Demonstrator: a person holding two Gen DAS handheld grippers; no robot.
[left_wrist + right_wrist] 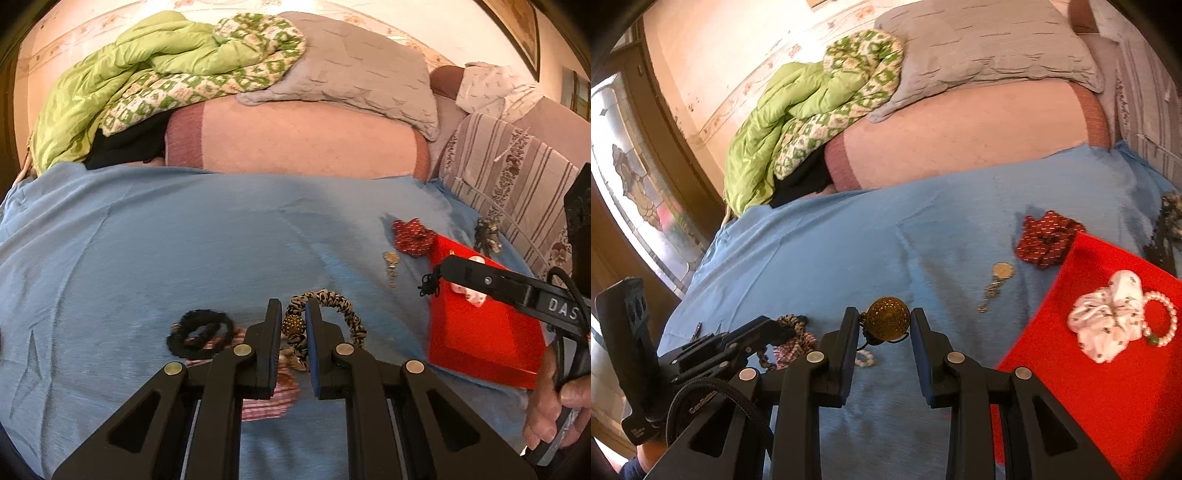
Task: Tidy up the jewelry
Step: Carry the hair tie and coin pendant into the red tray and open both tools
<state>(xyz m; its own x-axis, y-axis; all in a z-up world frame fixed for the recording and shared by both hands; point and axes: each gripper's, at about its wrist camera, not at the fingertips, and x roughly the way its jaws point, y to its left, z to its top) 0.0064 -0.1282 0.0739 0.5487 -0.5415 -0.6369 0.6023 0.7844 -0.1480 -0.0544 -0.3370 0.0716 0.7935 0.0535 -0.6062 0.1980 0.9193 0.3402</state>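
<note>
Right wrist: gold ball pendant between parted jaws, red tray beside.

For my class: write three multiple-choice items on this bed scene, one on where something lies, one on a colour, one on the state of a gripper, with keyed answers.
1. Where is the white scrunchie?
A in the red tray
B on the grey pillow
C in a gripper

2. What colour is the bedsheet?
A green
B blue
C red

3. How is the right gripper?
A shut on nothing
B out of view
C open around the gold ball

Answers: 1 A, it lies on the tray's red floor. 2 B, blue fabric under everything. 3 C, gaps show between ball and fingers.
</note>
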